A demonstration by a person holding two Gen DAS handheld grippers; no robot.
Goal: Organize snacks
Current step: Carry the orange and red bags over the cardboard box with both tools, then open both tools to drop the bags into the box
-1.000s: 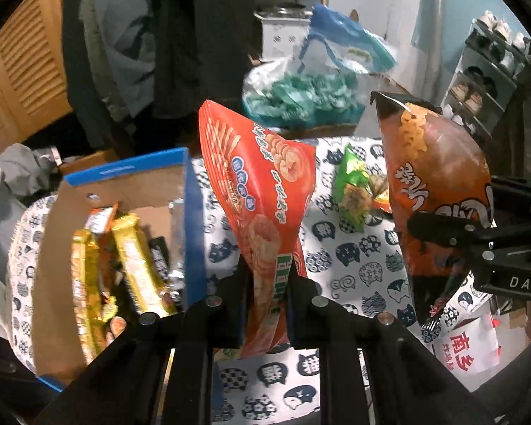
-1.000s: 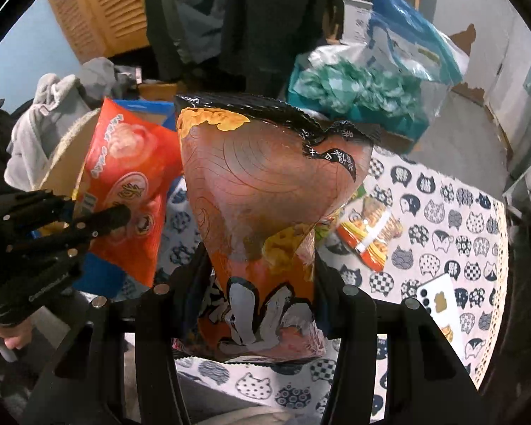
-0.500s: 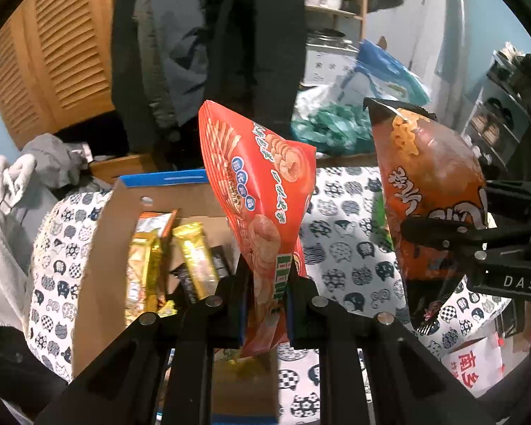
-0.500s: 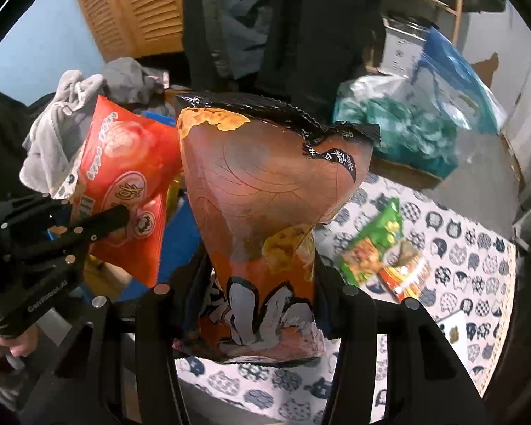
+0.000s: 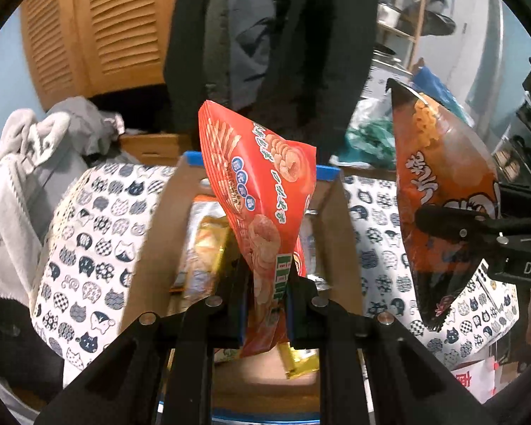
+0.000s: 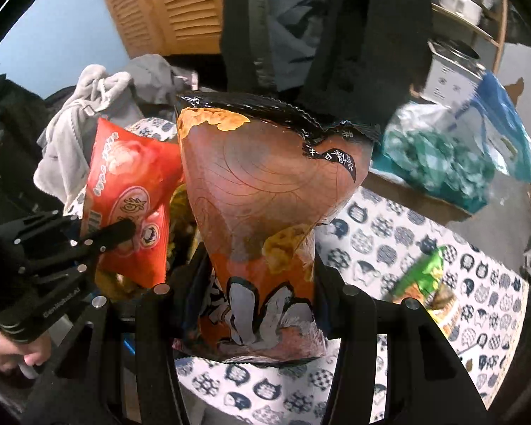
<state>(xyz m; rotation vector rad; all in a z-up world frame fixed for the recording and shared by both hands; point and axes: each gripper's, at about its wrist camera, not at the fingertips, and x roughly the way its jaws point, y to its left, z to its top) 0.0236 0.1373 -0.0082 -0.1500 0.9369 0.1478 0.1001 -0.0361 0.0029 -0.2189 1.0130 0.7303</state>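
Red snack bag (image 5: 265, 219) is pinched by its lower edge between the jaws of the left gripper (image 5: 265, 297), which are clenched tight on it; the bag stands up and leans left above them, directly over the open cardboard box (image 5: 340, 233) with the blue rim. Orange snack bag (image 6: 265, 212) with a black crimped top sits between the jaws of the right gripper (image 6: 262, 290), grasped at its lower third, jaws part way apart around the puffed bag; it stands upright, held over the tabletop (image 6: 371, 233) with its cat-print cloth, just to the right of the box. Left wrist view only: inside of the box, holding gold-wrapped bars (image 5: 209, 248) and other packets, partly blurred; one gold wrapper (image 5: 301, 361) shows below the jaws. The same view shows the orange bag from the side, with one black finger (image 5: 449, 219) of the right gripper pressed across it. Right wrist view only: a green snack packet (image 6: 424, 283) lying on the cloth to the right, well apart from both bags, and a hand (image 6: 14, 354) under the left gripper's handle. Both views: grey clothing (image 6: 88, 120) heaped at the left, dark coats (image 5: 272, 35) hanging behind, a clear bag of green items (image 6: 439, 163) beyond the tabletop's far edge.
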